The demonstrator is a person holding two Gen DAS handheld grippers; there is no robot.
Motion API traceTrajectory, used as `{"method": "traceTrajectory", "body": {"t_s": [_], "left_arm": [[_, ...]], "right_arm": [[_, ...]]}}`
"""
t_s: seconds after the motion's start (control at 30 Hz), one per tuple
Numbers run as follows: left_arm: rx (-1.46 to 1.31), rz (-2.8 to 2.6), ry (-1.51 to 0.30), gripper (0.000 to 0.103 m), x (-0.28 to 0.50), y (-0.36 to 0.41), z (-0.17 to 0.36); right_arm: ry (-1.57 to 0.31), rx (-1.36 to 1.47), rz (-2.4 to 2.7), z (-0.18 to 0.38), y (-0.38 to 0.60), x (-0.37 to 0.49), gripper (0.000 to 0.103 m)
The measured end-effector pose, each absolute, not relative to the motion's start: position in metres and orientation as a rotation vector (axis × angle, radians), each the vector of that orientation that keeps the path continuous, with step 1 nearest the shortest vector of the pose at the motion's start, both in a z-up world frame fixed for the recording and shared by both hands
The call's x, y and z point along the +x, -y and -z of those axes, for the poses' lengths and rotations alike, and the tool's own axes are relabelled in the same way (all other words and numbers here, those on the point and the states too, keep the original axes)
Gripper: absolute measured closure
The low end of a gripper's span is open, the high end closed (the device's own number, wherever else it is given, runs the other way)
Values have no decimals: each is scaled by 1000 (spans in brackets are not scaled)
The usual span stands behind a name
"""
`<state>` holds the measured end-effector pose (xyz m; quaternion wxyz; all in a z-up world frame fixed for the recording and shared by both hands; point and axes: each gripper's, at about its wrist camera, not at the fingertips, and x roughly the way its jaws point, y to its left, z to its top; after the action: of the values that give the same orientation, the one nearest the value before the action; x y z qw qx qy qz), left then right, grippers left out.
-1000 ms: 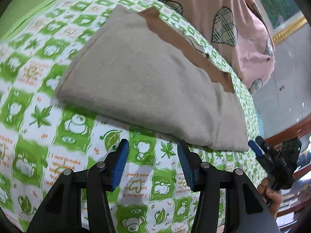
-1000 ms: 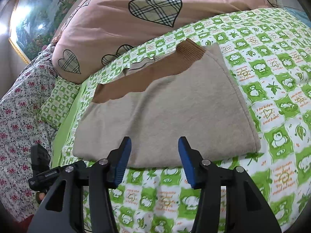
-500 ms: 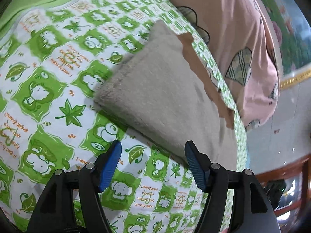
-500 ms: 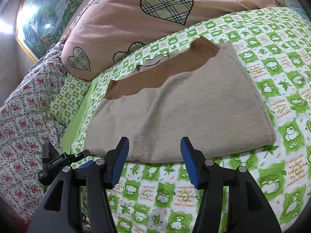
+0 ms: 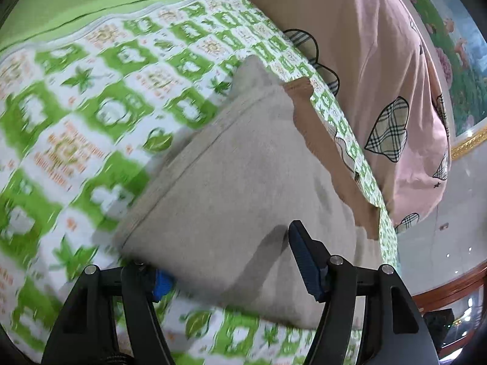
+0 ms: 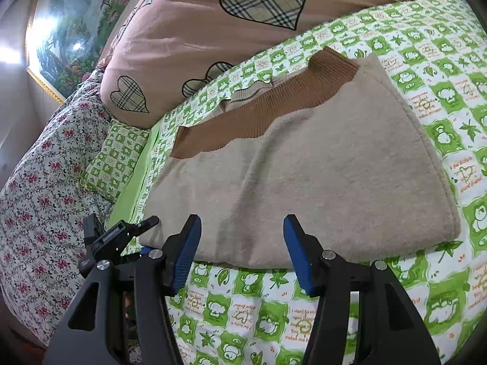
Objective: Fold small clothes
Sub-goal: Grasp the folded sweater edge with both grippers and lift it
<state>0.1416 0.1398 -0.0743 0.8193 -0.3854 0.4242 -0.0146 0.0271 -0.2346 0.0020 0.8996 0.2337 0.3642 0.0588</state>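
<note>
A folded beige garment (image 6: pixel 319 164) with a brown ribbed band (image 6: pixel 261 112) lies on the green-and-white patterned sheet (image 6: pixel 441 97). In the left wrist view the garment (image 5: pixel 243 182) fills the middle. My left gripper (image 5: pixel 234 258) is open and straddles the garment's near corner: one finger sits under the edge, the other over the cloth. It also shows in the right wrist view (image 6: pixel 143 235) at the garment's left corner. My right gripper (image 6: pixel 240 252) is open and empty, at the garment's near edge, just above it.
A pink duvet with plaid hearts (image 6: pixel 243 24) lies behind the garment. A floral quilt (image 6: pixel 36 188) and a small green pillow (image 6: pixel 115 158) sit at the left. A framed painting (image 6: pixel 70 24) hangs on the wall. A wooden bed frame (image 5: pixel 450 289) shows at the right.
My left gripper has moved in to the garment's corner and now has the edge between its open fingers. My right gripper has come slightly closer to the near edge.
</note>
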Motion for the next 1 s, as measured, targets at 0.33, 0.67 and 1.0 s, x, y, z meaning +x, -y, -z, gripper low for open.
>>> {"method": "traceTrajectory", "body": {"t_s": [0.33, 0.67, 1.0], "left_arm": [[-602, 70, -861, 93, 160, -106, 37], [-323, 269, -778, 94, 162, -7, -21], [-147, 350, -835, 94, 157, 63, 13]], "right_arm": [[-738, 501, -129, -11, 257, 55, 45], [-758, 532, -200, -27, 289, 87, 45], [-855, 597, -351, -12, 275, 149, 37]]}}
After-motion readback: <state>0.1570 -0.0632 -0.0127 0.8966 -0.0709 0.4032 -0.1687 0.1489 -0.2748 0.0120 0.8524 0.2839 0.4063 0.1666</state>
